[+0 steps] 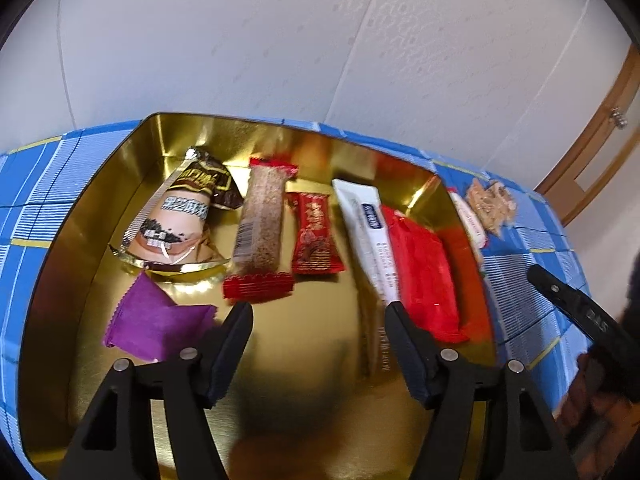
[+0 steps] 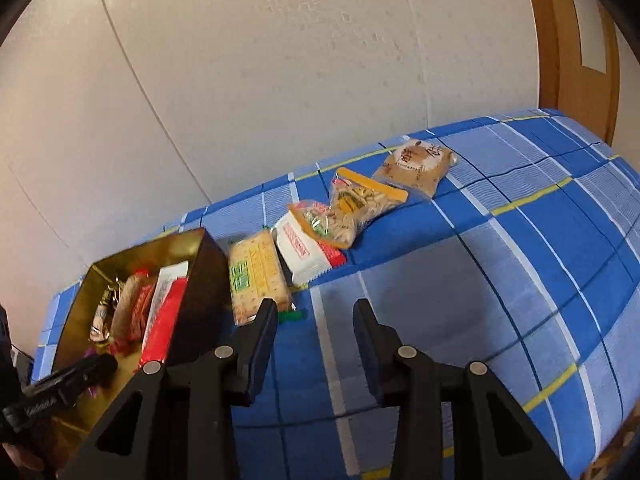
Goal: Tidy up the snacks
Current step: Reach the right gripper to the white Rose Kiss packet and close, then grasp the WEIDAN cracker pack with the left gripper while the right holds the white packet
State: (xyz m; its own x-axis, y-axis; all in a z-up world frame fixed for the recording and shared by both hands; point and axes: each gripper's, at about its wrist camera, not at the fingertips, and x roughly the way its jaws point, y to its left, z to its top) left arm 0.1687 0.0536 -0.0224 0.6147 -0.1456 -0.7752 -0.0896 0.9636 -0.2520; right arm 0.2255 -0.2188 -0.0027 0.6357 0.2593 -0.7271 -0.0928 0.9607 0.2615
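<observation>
A gold-lined tin (image 1: 120, 168) (image 2: 188, 240) holds several snacks: a brown sesame packet (image 1: 180, 216), a red-ended bar (image 1: 260, 232), a small red candy (image 1: 314, 236), a white sachet (image 1: 368, 224), a red packet (image 1: 424, 272) and a purple wrapper (image 1: 156, 320). My left gripper (image 1: 318, 312) is open and empty over the tin. My right gripper (image 2: 316, 308) is open and empty above the cloth, just right of the tin. Beside the tin lie a yellow cracker pack (image 2: 256, 276), a white-red packet (image 2: 304, 252), seed bags (image 2: 356, 204) and a tan biscuit pack (image 2: 416, 164).
A blue plaid cloth (image 2: 520, 240) covers the table against a white wall (image 2: 280, 60). A wooden door frame (image 2: 568, 40) stands at the right. My right gripper's finger (image 1: 576, 300) shows at the right in the left wrist view.
</observation>
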